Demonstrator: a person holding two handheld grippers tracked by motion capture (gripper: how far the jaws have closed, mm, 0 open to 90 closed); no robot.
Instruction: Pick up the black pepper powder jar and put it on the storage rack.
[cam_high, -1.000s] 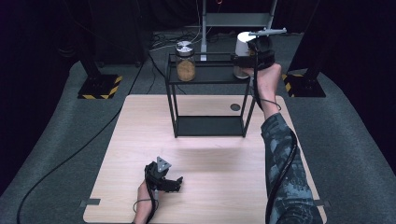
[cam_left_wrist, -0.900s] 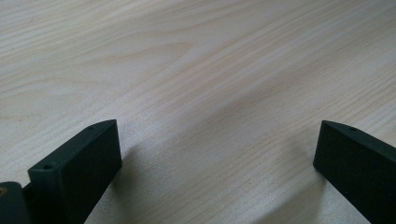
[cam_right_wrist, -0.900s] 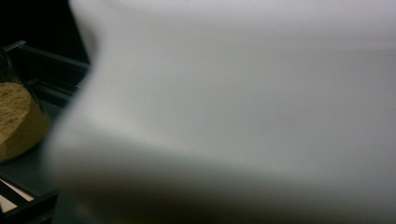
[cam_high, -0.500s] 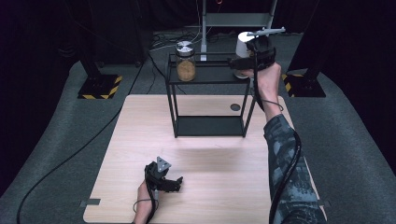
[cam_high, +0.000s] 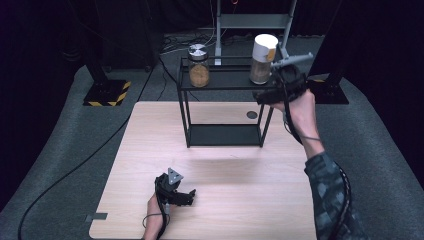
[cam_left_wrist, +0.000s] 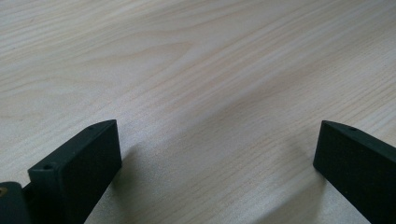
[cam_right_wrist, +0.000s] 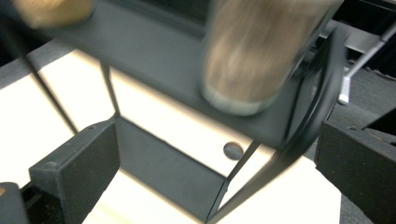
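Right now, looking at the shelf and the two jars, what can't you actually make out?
- White-lidded jar: its lower right side in the high view, behind the right gripper.
- The same jar in the right gripper view: motion blur smears it; its top is cut off by the upper edge.
- Silver-lidded jar: contents too small to identify in the high view.
- Left gripper: the table beneath its open jaws, nothing else.

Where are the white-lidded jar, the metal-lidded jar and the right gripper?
white-lidded jar (cam_high: 262, 64): high view, label below lid.
metal-lidded jar (cam_high: 199, 73): high view, glass body.
right gripper (cam_high: 263, 96): high view, between its jaw tips.

No legible text, labels or nos. on anything.
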